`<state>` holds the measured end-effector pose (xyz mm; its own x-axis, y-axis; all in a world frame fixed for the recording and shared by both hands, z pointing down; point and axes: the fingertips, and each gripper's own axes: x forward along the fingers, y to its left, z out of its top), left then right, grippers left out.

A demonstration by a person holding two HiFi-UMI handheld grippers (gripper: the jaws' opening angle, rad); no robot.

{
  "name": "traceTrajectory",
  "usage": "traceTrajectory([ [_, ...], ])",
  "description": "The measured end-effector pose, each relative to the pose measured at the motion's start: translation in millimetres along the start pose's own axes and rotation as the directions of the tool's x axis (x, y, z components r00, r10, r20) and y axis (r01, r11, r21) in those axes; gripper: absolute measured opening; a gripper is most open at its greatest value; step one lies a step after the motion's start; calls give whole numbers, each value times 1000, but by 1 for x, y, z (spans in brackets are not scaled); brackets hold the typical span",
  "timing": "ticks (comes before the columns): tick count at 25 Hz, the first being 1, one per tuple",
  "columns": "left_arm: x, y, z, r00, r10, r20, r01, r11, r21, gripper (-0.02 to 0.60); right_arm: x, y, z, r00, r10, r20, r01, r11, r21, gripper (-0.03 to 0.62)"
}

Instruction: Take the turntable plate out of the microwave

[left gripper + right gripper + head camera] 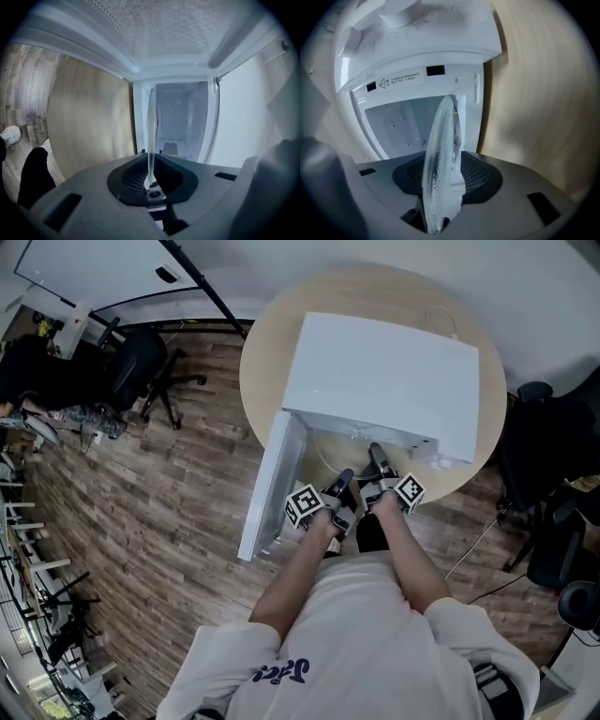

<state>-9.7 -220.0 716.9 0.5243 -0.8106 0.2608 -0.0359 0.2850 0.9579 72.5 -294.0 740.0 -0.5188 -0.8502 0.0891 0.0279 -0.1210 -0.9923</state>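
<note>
Door (270, 486) of white boxy microwave (384, 381) on round wooden table (267, 352) hangs open at left. Left gripper (343, 482) clamped on rim of clear round glass turntable plate (151, 136), held at the cavity mouth. Right gripper (377, 457) jaws apart, plate rim between them, unpinched.

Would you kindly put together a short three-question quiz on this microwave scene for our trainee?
1. True or false: the microwave door is shut.
2. Which tongs are clamped on the glass turntable plate? A: left tongs. B: right tongs. C: neither.
3. Fill in: the microwave stands on a round ____ table.
Key: 1 false, the door stands open. 2 A; the right tongs stand open with the plate between them. 3 wooden.
</note>
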Motion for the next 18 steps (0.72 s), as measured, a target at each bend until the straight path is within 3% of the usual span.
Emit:
traceTrajectory([
  [4, -4, 3, -3, 1000, 10, -8, -10, 1000, 5, 37, 1, 0, 0, 1000, -12, -1, 12, 1000, -4, 64],
  [12, -20, 9, -9, 999, -7, -35, 7, 1000, -20, 38, -9, -2, -14, 995, -88, -42, 89, 996, 21, 32],
  [18, -29, 2, -20, 994, -60, -93, 66, 996, 64, 43, -27, 8, -16, 998, -57, -18, 57, 998, 33, 32],
])
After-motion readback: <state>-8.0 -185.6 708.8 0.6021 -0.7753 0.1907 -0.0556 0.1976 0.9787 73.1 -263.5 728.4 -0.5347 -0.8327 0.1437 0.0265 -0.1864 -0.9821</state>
